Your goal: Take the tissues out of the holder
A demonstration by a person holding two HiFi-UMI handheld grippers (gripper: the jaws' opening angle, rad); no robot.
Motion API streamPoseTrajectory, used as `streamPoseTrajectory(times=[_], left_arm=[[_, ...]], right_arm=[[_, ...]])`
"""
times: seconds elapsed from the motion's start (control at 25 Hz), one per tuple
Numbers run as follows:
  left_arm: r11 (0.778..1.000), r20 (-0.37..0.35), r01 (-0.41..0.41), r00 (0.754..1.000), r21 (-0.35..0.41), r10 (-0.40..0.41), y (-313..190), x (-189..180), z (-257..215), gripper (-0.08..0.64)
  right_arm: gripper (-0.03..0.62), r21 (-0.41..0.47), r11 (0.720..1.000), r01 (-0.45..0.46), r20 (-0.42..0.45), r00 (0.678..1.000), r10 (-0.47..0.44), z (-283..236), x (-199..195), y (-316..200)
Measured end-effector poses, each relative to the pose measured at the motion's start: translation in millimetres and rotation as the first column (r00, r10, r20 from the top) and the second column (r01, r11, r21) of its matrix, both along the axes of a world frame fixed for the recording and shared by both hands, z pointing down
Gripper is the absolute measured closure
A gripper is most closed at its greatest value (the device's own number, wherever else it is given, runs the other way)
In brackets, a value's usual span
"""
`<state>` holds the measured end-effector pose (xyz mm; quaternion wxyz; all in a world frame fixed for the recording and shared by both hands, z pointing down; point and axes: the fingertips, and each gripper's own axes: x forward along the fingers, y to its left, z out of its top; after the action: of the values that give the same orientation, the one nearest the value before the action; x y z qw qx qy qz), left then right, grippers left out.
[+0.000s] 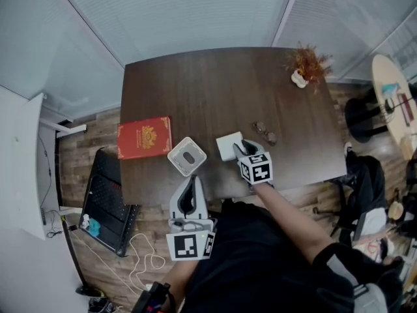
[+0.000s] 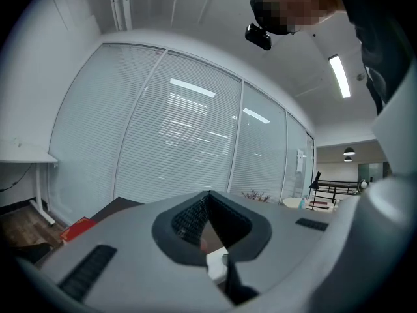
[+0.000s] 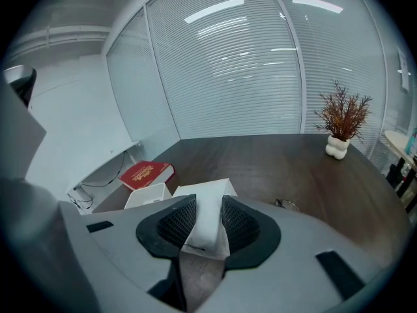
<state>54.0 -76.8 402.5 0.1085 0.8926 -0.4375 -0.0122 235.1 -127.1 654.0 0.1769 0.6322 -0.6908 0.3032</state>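
A white tissue pack [image 1: 228, 145] sits just above the dark table, near its front edge and to the right of the white square holder [image 1: 187, 156]. My right gripper [image 1: 243, 148] is shut on the pack. In the right gripper view the pack [image 3: 207, 222] is pinched between both black pads, and the holder [image 3: 144, 194] stands to its left. My left gripper [image 1: 190, 181] hovers at the table's front edge just below the holder, with its jaws together and nothing between them. In the left gripper view the left gripper [image 2: 208, 195] points up over the table toward the window blinds.
A red book [image 1: 144, 137] lies left of the holder. Glasses [image 1: 265, 133] rest to the right of the pack. A small white vase with dried twigs [image 1: 305, 67] stands at the far right corner. A black chair [image 1: 107, 201] is beside the table's left front.
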Motion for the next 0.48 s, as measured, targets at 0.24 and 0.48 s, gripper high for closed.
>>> streamPoseTrajectory(times=[0.24, 0.48], left_arm=[[0.999, 0.001, -0.051, 0.999, 0.004, 0.051, 0, 18, -4, 0.563], [0.995, 0.004, -0.104, 0.995, 0.000, 0.104, 4, 35, 0, 0.563]], right_arm=[[0.457, -0.007, 0.998, -0.057, 0.007, 0.998, 0.057, 2, 19, 13], [0.457, -0.009, 0.994, -0.110, 0.014, 0.994, 0.110, 2, 35, 26]])
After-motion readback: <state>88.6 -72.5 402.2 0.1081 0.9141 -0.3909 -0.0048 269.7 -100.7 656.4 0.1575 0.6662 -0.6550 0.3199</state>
